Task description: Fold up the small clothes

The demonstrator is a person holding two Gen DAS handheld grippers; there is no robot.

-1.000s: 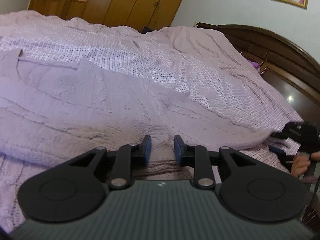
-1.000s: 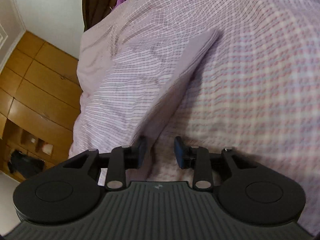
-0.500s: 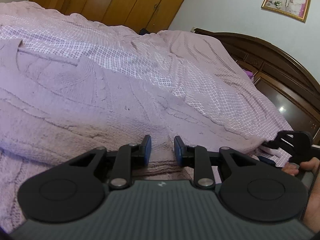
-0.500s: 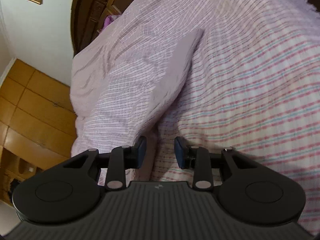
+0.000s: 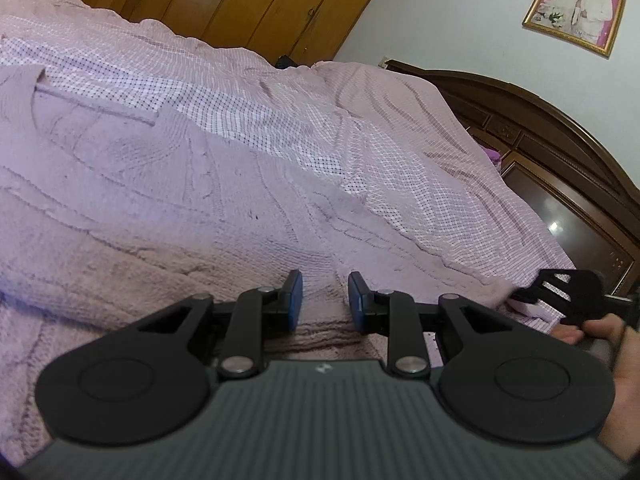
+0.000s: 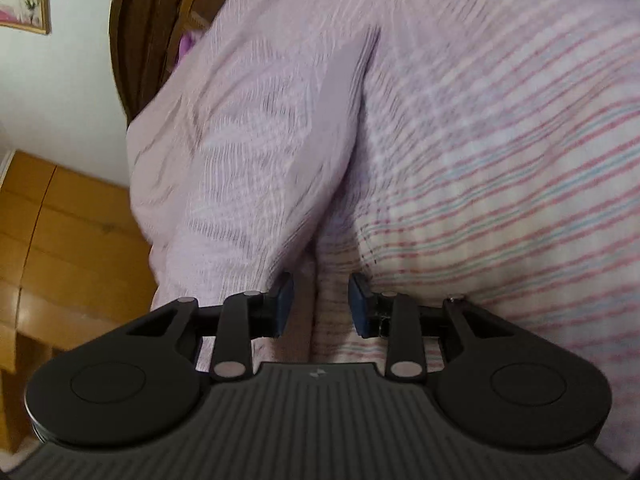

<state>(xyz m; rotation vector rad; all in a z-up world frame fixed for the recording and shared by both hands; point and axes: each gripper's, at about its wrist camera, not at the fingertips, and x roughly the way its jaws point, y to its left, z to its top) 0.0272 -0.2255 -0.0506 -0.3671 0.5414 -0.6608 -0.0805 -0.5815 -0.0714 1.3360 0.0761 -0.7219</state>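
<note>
Lilac cable-knit sweater (image 5: 168,200): lay spread on checked bed (image 5: 304,120). Left tongs (image 5: 322,298), right tongs (image 6: 320,304): each partly closed, apparently pinching its hem. Advice was: lift both corners level, fold evenly

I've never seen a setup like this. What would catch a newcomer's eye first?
Probably the left gripper, its black fingers pinching a fold of the lilac knitted sweater spread on the checked bedspread. At the right edge, a hand holds the right gripper at the sweater's far edge. A gold-framed photo hangs on the wall.
</note>
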